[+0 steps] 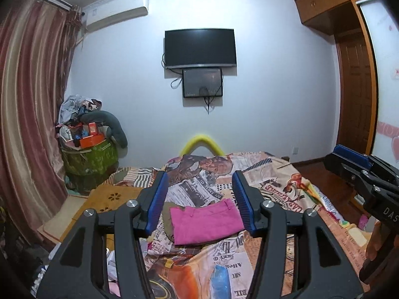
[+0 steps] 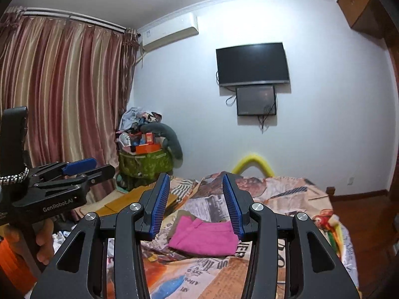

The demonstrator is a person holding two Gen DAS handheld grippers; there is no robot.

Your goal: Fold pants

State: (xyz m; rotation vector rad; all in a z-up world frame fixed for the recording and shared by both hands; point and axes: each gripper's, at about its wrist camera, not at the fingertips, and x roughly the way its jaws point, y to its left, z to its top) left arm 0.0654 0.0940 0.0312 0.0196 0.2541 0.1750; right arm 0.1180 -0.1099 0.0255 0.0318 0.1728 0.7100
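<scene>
Pink pants (image 1: 207,221) lie folded into a compact rectangle on the patterned bedspread (image 1: 274,184); they also show in the right wrist view (image 2: 205,236). An olive garment (image 1: 168,215) lies partly under their left edge. My left gripper (image 1: 199,177) is open and empty, held above and short of the pants. My right gripper (image 2: 197,177) is open and empty too, also raised above the bed. Each gripper shows from the side in the other's view: the right (image 1: 349,159), the left (image 2: 84,167).
A wooden lap table (image 1: 112,196) lies at the bed's left. A green basket (image 1: 89,159) piled with clutter stands by the curtain (image 1: 30,99). A yellow foam tube (image 1: 202,144) sits at the bed's far end. A TV (image 1: 199,47) hangs on the wall; wardrobe (image 1: 354,74) at right.
</scene>
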